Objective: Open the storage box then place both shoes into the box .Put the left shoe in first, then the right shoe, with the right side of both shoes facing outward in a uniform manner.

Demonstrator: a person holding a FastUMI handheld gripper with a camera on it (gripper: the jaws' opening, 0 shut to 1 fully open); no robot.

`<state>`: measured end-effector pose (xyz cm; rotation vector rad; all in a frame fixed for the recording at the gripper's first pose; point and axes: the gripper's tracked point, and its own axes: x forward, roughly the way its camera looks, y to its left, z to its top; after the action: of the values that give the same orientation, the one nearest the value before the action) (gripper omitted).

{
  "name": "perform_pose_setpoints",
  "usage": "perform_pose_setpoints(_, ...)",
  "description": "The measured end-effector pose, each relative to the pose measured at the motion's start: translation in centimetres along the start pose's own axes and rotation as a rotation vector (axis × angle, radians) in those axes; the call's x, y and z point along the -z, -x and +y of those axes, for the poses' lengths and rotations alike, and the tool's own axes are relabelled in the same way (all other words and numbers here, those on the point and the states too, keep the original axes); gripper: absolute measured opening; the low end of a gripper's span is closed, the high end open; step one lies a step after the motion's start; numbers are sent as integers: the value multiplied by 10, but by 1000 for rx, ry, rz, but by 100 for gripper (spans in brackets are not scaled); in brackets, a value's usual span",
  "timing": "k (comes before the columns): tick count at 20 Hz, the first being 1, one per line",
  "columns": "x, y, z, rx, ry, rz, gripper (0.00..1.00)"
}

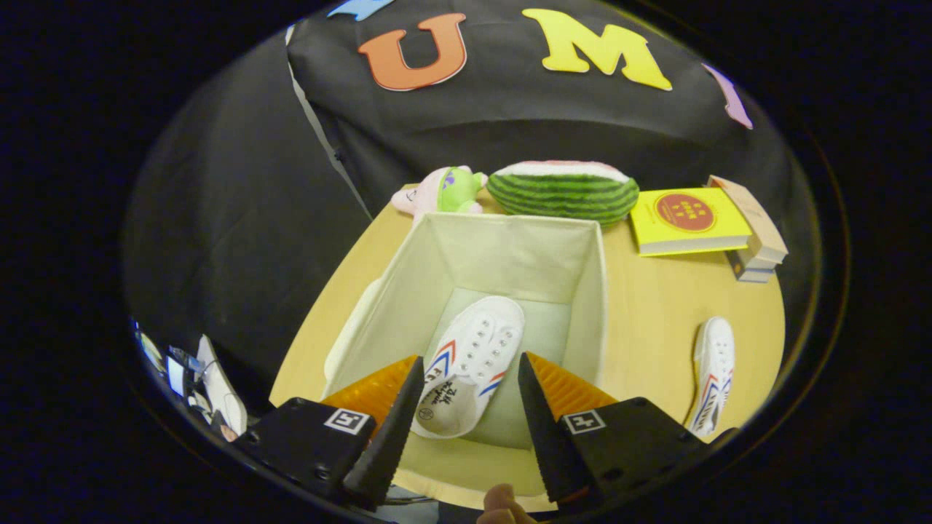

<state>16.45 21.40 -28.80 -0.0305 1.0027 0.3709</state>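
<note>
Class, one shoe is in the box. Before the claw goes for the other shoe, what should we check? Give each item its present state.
1. Box open: ok, no lid over it.
2. First shoe inside on the box floor: ok.
3. Claw free: ok, fingers apart above the box, pressing on nothing.
4. Second shoe reachable: ok, it lies on the table beside the box, nothing on it.
5. Room left in the box next to the first shoe: ok, bare floor shows.
6. First shoe is the left one, right side outward: cannot tell.
</note>
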Motion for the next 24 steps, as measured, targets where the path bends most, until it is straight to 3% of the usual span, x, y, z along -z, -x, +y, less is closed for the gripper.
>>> perform_pose_setpoints(3,-8,31,-21,12,14,-14,80)
perform_pose_setpoints(6,-6,52,-59,86,42,-17,80)
perform_pose_setpoints(8,-3,60,-96,191,98,-14,81)
perform_pose_setpoints(11,-7,76,-168,422,200,-36,85)
perform_pose_setpoints(13,5,75,-209,508,216,-11,86)
perform_pose_setpoints(24,96,67,-332,580,68,209,87)
